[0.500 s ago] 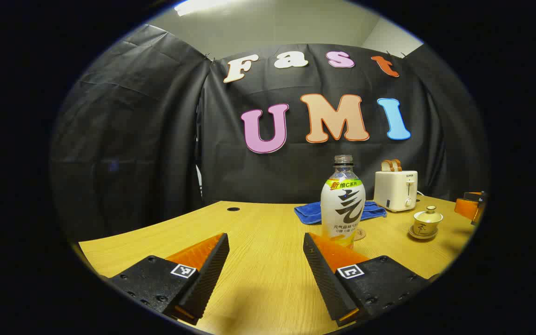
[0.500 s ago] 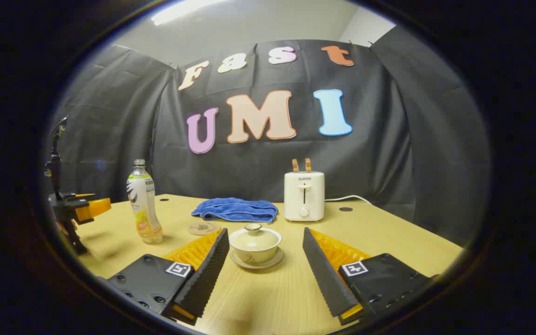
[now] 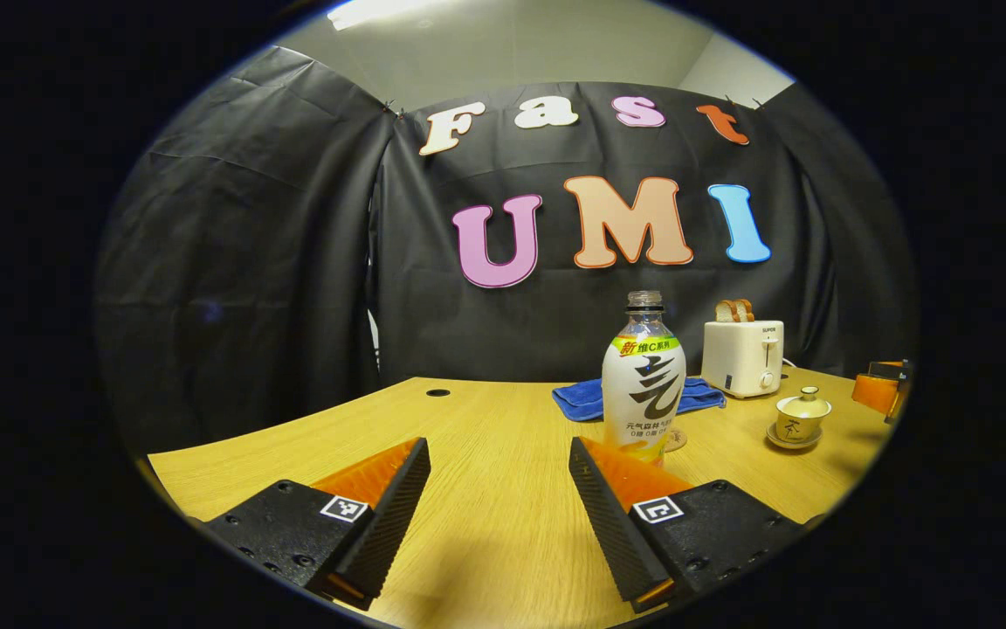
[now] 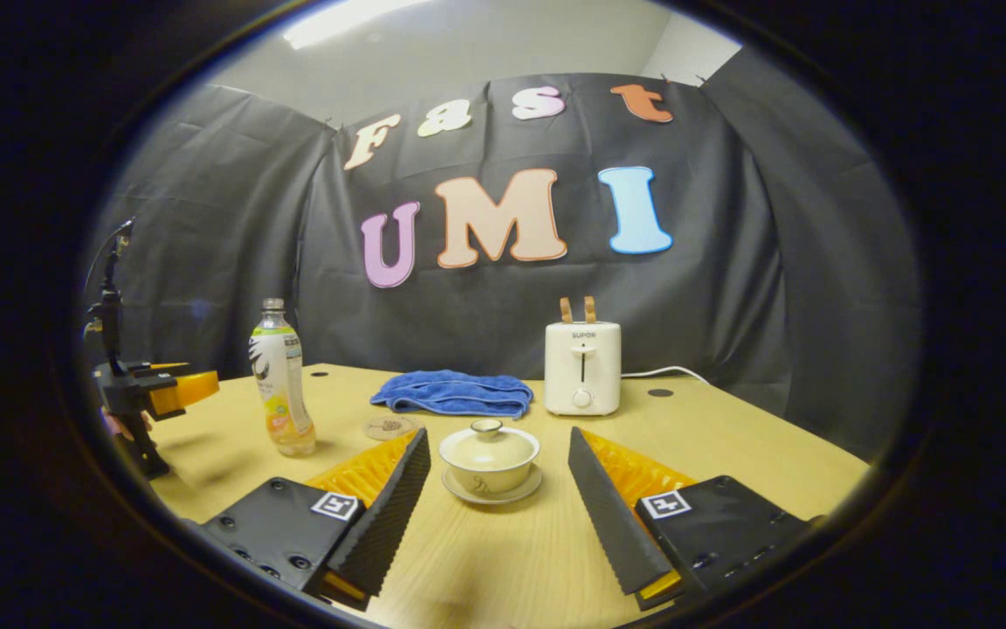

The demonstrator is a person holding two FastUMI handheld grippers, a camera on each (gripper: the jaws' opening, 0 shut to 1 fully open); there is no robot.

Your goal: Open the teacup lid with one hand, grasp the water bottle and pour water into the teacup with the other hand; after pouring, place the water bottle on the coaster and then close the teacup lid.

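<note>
Risk in the left gripper view is sitting with the bottle (image 3: 644, 376): it is standing upright and uncapped on the table (image 3: 485, 437), just beyond the right finger of the left gripper (image 3: 499, 489), whose jaws are gaping wide and holding nothing. A sideways approach is likely to clip the bottle with that finger and tip it, spilling water. This view is showing the bottle's label and open neck up close, with the coaster (image 3: 676, 439) peeking out from behind its base, so the 2 are reading as nearly touching. Far right, the teacup (image 3: 802, 419) is sitting lidded on its saucer, beyond it the right gripper (image 3: 880, 390), and behind are lying a blue cloth (image 3: 590, 399) and a toaster (image 3: 743, 356).

In the right gripper view the right gripper (image 4: 499, 489) is also spread wide and empty, with the teacup (image 4: 490, 459) lying just ahead, centred between the 2 fingers. Its lid (image 4: 487, 439) is on, with a small knob; I judge that closing on the bowl instead of the knob is liable to drag cup and saucer together. This view is making clear what the other is hiding: the coaster (image 4: 389, 427) is lying apart from the bottle (image 4: 281, 380), to its right and left of the teacup. At far left the left gripper (image 4: 173, 390) is hovering near the bottle.
</note>
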